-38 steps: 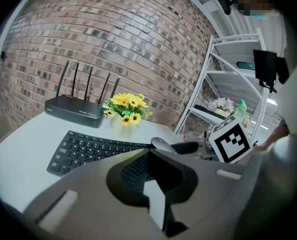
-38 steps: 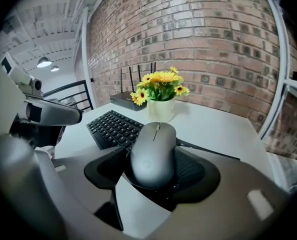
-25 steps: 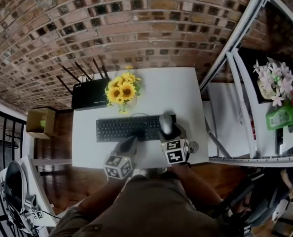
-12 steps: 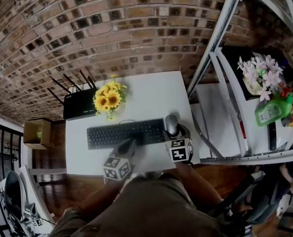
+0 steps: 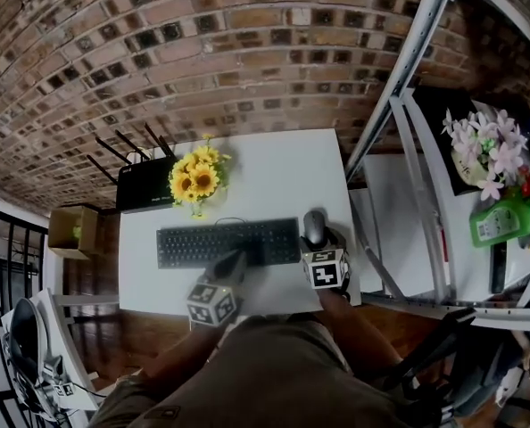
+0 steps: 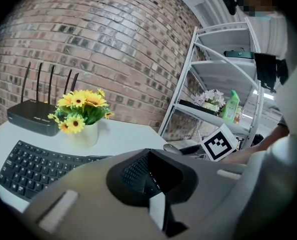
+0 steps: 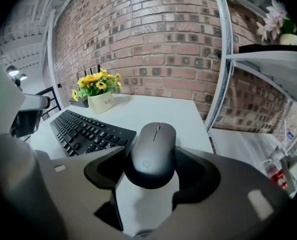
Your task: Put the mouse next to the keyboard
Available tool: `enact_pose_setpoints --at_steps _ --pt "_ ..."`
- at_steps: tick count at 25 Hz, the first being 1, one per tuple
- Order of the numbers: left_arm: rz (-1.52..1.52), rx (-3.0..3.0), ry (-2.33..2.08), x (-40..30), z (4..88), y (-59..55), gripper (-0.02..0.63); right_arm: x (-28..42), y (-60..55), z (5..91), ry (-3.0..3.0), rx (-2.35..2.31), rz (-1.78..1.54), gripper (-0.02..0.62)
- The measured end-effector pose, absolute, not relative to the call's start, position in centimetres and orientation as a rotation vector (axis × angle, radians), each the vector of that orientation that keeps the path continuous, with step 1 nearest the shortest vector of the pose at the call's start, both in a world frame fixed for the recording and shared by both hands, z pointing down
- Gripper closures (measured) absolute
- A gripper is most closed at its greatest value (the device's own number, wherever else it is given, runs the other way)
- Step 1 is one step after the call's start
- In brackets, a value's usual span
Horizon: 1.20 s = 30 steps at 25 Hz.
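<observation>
A grey mouse [image 5: 315,227] sits just off the right end of the black keyboard [image 5: 227,242] on the white table [image 5: 274,168]. My right gripper [image 5: 318,239] is shut on the mouse [image 7: 153,154], one jaw against each of its sides, low over the tabletop. The keyboard [image 7: 88,131] lies close on the left of it. My left gripper [image 5: 236,259] is shut with nothing in it, hovering over the keyboard's front edge near its right half. In the left gripper view the keyboard [image 6: 33,166] is at lower left, and my left gripper [image 6: 146,176] shows only a dark slot.
A white pot of yellow sunflowers [image 5: 194,178] and a black router [image 5: 144,184] stand behind the keyboard. A metal shelf rack [image 5: 408,78] stands right of the table, with flowers and a green bottle [image 5: 501,221] on it. The table's right edge is near the mouse.
My right gripper has carried the mouse rightward, from over the keyboard's right end to just past it. The left gripper has kept its place over the keyboard.
</observation>
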State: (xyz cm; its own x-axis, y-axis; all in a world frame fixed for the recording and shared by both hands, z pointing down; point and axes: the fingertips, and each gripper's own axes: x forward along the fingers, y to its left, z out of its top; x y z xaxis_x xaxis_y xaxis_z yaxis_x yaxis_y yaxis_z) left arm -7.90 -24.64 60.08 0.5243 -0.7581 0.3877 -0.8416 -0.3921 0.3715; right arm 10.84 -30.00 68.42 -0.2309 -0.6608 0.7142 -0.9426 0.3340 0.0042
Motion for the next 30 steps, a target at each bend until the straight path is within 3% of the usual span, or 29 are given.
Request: enact_pose_setpoints --at_steps 14,30 --pt "0.25 2.186 -1.337 -7.8 61.4 -25.8 0.604 11.1 -31.0 73.1 -1.939 1.319 0.699 0.279" --pt "0.24 2.194 -1.297 -6.9 61.3 -26.2 0.604 11.1 -31.0 72.6 -1.955 1.309 0.677 0.261"
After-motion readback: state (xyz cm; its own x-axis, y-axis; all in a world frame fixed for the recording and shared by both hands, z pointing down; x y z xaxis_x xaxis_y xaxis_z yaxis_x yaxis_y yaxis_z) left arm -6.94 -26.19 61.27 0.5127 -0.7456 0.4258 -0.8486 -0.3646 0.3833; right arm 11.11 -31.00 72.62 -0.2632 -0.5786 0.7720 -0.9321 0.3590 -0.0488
